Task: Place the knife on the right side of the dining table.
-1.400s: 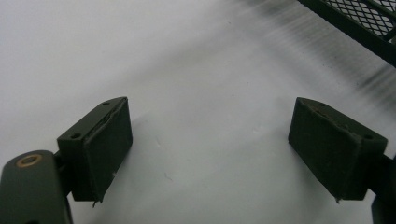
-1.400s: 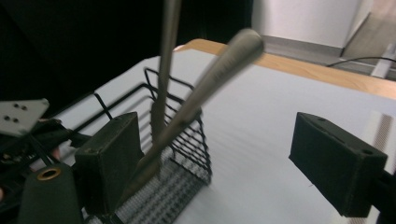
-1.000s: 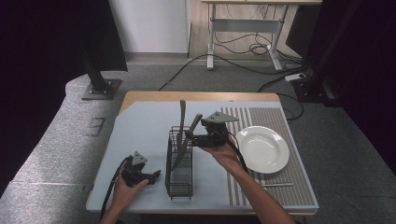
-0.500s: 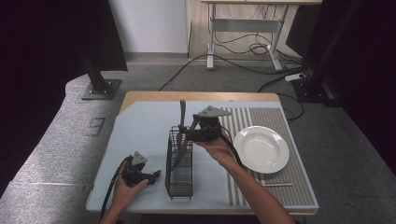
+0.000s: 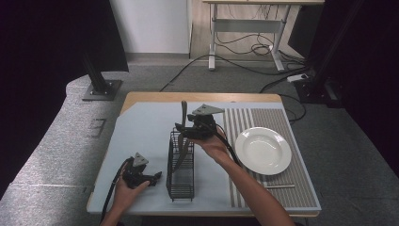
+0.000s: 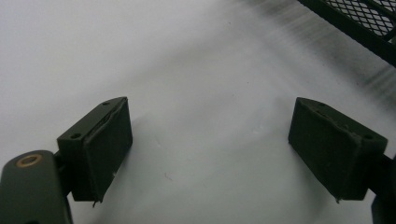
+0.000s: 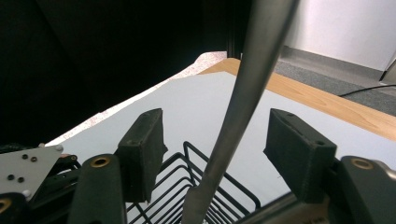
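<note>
The right gripper view alone shows the right gripper (image 7: 215, 140) with jaws apart, just closing around the knife (image 7: 243, 102), untouched. This slim grey knife stands tilted in the wire basket (image 5: 181, 165) at table centre. At 7 o'clock, the left gripper (image 6: 210, 149) rests spread, empty.

A long grey metal utensil (image 5: 183, 123) stands nearly upright in a black wire basket (image 5: 180, 169), its handle rising above the rim at the far end. In the right gripper view the handle (image 7: 243, 98) leans slightly. The narrow, open-topped basket (image 7: 196, 186) sits on the pale blue tabletop (image 5: 141, 136), near its middle.
</note>
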`<state>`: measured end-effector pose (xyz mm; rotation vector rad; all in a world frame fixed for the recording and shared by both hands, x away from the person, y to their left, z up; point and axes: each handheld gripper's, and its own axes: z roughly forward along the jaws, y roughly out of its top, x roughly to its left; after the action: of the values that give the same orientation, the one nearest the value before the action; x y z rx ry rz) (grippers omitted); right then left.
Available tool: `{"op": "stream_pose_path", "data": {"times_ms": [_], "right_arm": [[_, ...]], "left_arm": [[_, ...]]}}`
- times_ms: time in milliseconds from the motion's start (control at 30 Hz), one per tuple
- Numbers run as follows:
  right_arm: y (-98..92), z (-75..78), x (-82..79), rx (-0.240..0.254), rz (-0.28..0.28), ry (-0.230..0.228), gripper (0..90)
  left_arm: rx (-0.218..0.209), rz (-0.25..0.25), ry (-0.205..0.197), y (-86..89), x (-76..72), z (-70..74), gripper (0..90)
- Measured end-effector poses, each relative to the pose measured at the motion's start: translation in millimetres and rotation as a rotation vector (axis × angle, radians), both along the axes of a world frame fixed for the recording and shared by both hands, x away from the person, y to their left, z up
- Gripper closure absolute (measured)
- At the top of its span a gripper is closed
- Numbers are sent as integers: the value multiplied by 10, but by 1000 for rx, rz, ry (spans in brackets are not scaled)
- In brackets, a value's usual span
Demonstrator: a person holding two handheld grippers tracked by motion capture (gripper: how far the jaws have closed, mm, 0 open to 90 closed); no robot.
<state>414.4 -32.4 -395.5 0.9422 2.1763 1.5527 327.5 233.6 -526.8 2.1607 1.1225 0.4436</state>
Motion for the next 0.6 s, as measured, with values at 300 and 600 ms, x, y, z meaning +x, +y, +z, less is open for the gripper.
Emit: {"op": "stream_pose_path", "data": {"times_ms": [300,600], "right_arm": [[72,-49,59,-18,-7,-10,574],[68,-81,100,-28,23,4,769]], "left_arm": [[0,0,0,0,1,0,129],[-1,0,0,0,1,-1,129]]}}
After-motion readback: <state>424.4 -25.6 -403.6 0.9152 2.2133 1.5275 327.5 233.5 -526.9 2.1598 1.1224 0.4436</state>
